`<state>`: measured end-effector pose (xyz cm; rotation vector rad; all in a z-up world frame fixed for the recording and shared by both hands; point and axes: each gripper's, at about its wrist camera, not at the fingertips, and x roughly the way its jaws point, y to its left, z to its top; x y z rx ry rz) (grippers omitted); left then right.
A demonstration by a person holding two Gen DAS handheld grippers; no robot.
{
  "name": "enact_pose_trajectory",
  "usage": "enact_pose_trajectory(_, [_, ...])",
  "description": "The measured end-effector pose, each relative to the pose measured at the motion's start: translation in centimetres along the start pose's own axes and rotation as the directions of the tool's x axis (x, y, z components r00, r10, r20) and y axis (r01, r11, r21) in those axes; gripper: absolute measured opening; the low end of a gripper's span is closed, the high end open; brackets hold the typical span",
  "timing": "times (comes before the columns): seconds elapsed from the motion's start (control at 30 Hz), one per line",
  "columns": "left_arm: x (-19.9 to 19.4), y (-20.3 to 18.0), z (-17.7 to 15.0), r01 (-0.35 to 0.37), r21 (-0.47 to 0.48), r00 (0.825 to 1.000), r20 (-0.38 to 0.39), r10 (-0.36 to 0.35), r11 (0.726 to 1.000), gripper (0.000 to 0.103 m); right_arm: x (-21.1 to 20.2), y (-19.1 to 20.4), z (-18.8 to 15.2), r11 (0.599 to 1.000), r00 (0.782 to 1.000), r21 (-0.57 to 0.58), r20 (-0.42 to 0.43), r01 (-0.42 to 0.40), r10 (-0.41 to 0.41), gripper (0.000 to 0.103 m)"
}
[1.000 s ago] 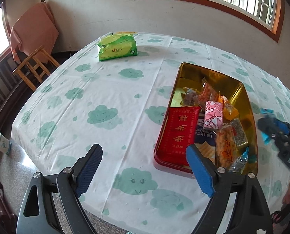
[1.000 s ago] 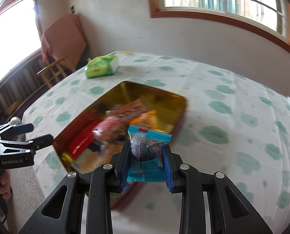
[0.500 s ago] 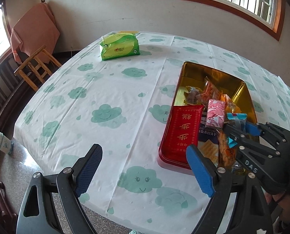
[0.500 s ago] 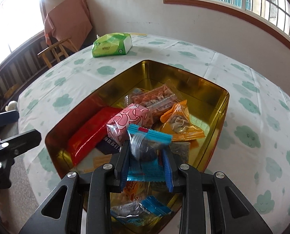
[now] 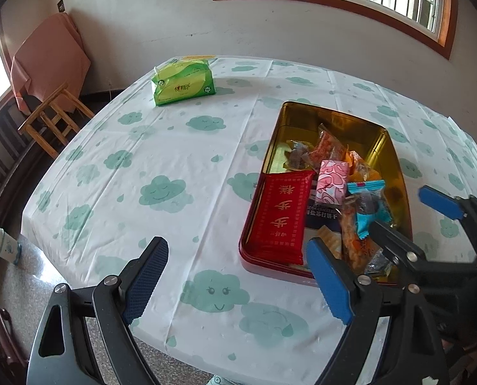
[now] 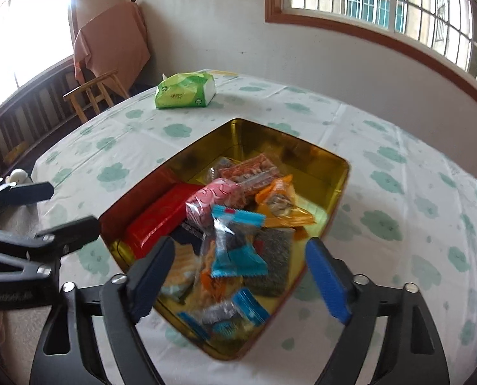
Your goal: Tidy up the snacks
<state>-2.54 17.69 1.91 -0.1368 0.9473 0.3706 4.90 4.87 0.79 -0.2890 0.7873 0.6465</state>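
- Left wrist view: the left tool hangs over the near edge of the bench, its blue pads spread wide with nothing between them. The tin sits to its right, holding a red packet, a pink sweet and a blue-wrapped snack lying on top of the pile. The right tool shows at the tin's near right corner, also spread.
- Risk here: the snacks are heaped toward the near end, so a careless sweep of either tool could knock a loose packet over the low wall.
- Right wrist view: the right tool is spread wide above the tin, gripping nothing; the blue-wrapped snack rests loose on the pile between the pads. A green tissue pack lies well apart, at the far side.
- Risk here: that slick wrapper lies tilted on other packets, so it may slide; pulling back low could snag it.
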Motion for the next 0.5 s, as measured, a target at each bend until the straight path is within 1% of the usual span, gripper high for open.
enact_pose_trajectory(0.13, [-0.5,-0.8,0.0,0.012,0.017,1.000,0.010,-0.013,1.000,0.086,-1.4,-0.3,-1.1,0.999,1.000,-0.019,0.005,0.030,-0.030,0.087])
enact_pose_trajectory(0.2, [-0.7,-1.3,-0.1,0.016,0.029,1.000,0.014,-0.016,0.999,0.086,-1.5,-0.6,-1.8,0.999,0.999,-0.019,-0.009,0.042,-0.042,0.087])
enact_pose_trajectory(0.33, [-0.9,-2.1,-0.3,0.028,0.048,0.999,0.018,-0.029,0.998,0.086,-1.6,-1.4,-2.8,0.999,0.999,0.008,-0.030,0.040,-0.040,0.087])
enact_pose_trajectory(0.5, [-1.0,-2.7,-0.4,0.054,0.053,0.998,0.009,-0.055,0.997,0.086,-1.9,-2.5,-3.2,0.999,0.999,0.034,-0.030,0.040,-0.039,0.088])
